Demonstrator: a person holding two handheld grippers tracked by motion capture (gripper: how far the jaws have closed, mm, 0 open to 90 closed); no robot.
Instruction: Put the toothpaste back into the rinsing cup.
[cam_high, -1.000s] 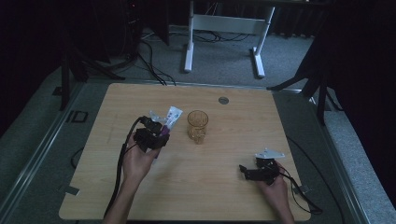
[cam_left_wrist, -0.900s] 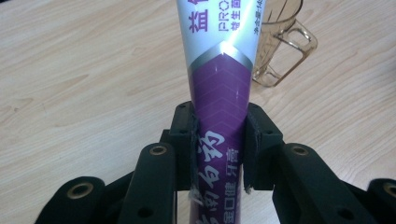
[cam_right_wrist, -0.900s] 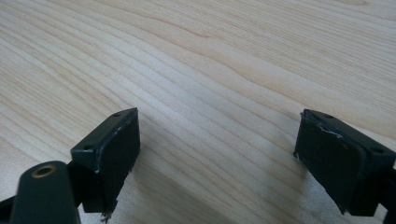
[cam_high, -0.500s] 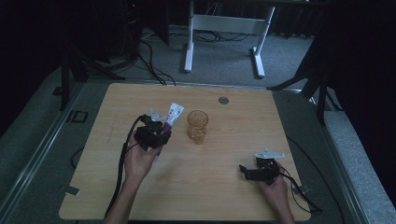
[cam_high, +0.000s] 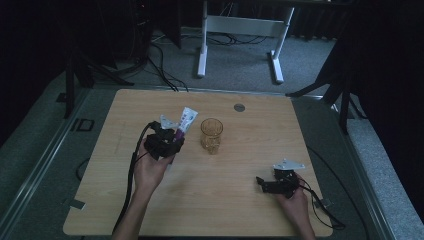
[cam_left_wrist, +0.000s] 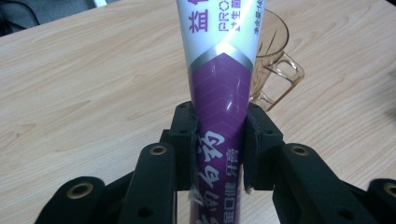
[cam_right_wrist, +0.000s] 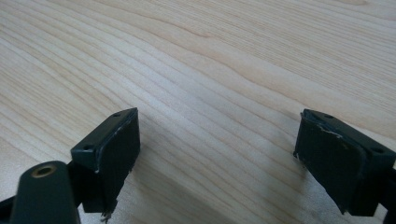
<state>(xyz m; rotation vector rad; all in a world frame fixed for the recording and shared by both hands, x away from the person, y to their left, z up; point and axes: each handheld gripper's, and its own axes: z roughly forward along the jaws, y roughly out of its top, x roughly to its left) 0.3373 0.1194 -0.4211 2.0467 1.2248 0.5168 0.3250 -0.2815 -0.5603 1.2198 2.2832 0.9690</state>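
Toothpaste tube (cam_left_wrist: 219, 93) clamped in the left gripper (cam_left_wrist: 218, 144) — both pads pinch its purple lower body, white upper part sticking out past the jaws. In the high view the tube (cam_high: 185, 122) is held up off the wooden table (cam_high: 240, 210), tilted up and away toward the amber plastic cup (cam_high: 211, 135), which stands just to its right, apart from it. Judging by that, the step in hand is carrying the tube to the cup; likely next move — bring the tube's free end over the cup's rim, tip it more upright, lower it in, then let go. Cup looks light, handle (cam_left_wrist: 280, 79) on one side, so a nudge could tip it.

Writing on the tube: large white Chinese characters on the purple band, partly hidden by the pads; on the white part "PRO" in purple Latin letters beside more Chinese print, too cropped to read whole.

Right gripper (cam_high: 274, 184) rests low at the table's near right, well apart from the cup, jaws spread wide with nothing between them, bare wood grain below.
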